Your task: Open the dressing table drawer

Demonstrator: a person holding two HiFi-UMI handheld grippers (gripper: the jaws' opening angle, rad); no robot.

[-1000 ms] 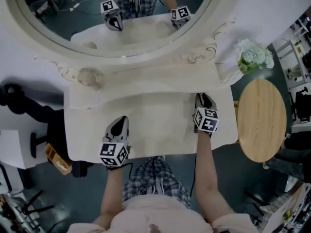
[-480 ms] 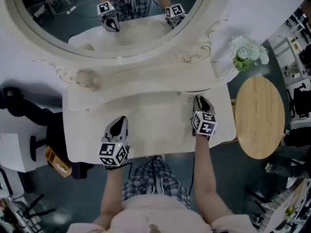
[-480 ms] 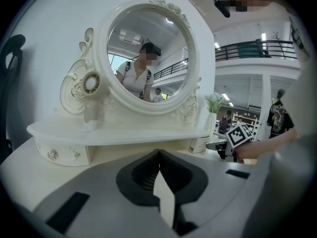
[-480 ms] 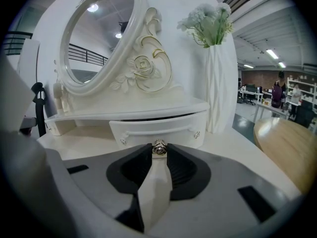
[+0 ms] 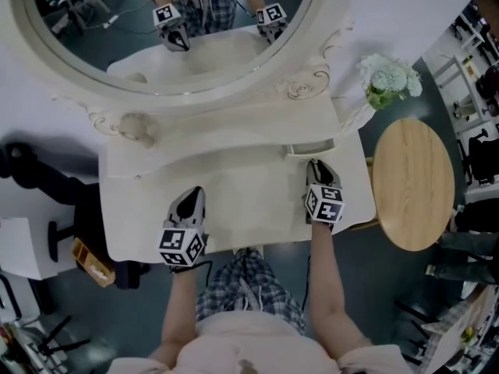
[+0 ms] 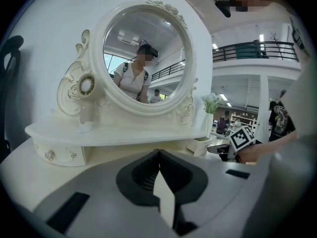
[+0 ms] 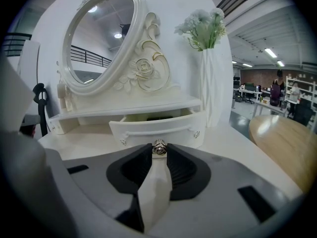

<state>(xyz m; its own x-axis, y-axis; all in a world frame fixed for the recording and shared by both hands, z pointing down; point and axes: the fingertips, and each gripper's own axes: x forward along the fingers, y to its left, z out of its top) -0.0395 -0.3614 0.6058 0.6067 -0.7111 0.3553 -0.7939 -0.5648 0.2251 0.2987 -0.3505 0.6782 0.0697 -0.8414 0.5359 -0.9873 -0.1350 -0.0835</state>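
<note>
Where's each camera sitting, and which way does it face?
Head view: on the head, looking down at the dressing table; arms, left gripper, right gripper.
Left gripper view: on it, facing the mirror; shut jaws.
Right gripper view: on it, facing the drawer; jaws grip its knob.
Head and right gripper views share the drawer.

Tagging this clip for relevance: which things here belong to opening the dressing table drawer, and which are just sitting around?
In the job: right gripper, shut on the drawer knob; the drawer, partly pulled out; dressing table.
Just there: left gripper, shut and empty; mirror; vase of flowers; round wooden table.
</note>
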